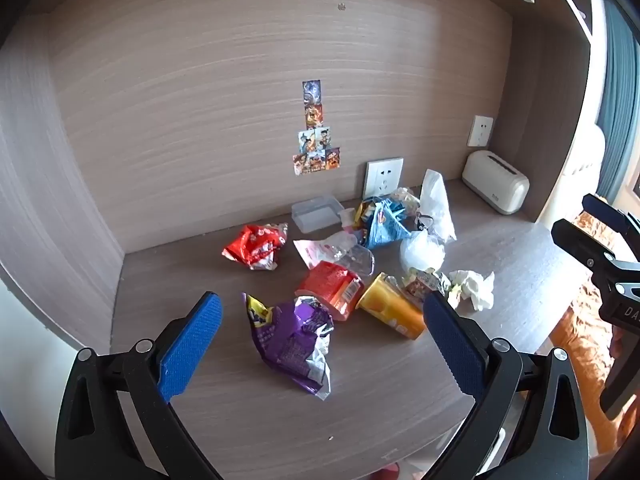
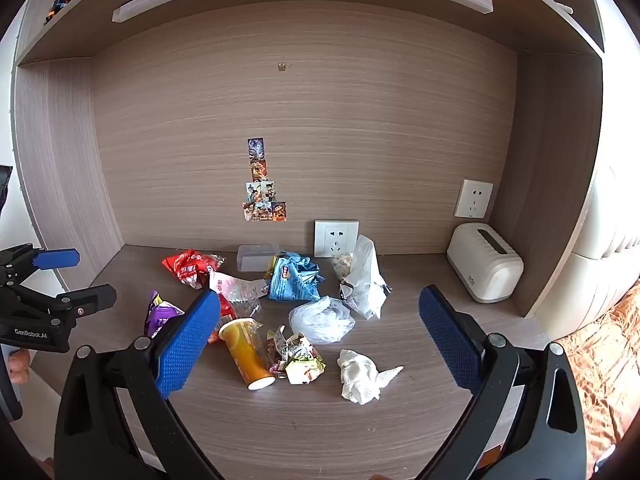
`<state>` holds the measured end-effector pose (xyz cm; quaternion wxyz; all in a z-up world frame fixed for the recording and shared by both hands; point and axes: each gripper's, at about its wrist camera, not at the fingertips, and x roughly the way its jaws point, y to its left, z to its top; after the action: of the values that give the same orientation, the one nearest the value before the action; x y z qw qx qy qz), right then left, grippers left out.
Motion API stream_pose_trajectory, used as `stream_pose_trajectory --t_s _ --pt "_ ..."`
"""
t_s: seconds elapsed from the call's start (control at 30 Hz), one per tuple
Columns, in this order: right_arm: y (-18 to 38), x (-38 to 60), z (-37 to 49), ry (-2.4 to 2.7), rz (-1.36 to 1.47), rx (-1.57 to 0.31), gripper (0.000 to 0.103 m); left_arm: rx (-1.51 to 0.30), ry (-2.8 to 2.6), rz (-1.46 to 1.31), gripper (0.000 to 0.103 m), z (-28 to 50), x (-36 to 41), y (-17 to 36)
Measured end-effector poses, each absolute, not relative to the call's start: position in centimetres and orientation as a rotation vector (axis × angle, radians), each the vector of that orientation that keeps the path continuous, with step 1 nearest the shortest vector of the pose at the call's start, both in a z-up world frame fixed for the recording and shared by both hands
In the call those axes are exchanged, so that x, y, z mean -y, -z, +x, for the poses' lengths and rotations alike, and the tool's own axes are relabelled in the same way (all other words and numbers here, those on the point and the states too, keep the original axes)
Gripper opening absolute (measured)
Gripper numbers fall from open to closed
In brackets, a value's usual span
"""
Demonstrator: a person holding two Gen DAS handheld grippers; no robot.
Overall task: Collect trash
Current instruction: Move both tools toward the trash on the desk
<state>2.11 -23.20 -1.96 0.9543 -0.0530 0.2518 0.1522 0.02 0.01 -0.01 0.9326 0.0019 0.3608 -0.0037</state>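
Observation:
Trash lies scattered on the wooden desk (image 1: pixel 360 412). A purple wrapper (image 1: pixel 294 344) lies nearest, between the fingers of my open, empty left gripper (image 1: pixel 320 312). Behind it are an orange-red packet (image 1: pixel 332 286), an orange cup on its side (image 1: pixel 390 312), a red wrapper (image 1: pixel 256 246) and a blue wrapper (image 1: pixel 386 222). My right gripper (image 2: pixel 320 320) is open and empty above the desk. The orange cup (image 2: pixel 244 350), a crumpled colourful wrapper (image 2: pixel 302 358), a white tissue (image 2: pixel 362 374) and a clear plastic bag (image 2: pixel 322 318) lie ahead of it.
A white toaster (image 2: pixel 484 266) stands at the back right. A clear plastic box (image 2: pixel 256 256) sits by the back wall near a wall socket (image 2: pixel 336 238). A white bag (image 2: pixel 366 278) stands beside the blue wrapper (image 2: pixel 294 276). An orange bedspread (image 2: pixel 600 348) lies right of the desk.

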Motion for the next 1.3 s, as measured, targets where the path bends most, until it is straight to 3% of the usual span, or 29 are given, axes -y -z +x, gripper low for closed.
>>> stream_pose_trajectory --t_s 1.3 --pt "1.6 23.3 2.6 -0.313 -0.102 -0.523 0.099 -0.748 0.026 0.005 0.098 0.3 0.7 0.8"
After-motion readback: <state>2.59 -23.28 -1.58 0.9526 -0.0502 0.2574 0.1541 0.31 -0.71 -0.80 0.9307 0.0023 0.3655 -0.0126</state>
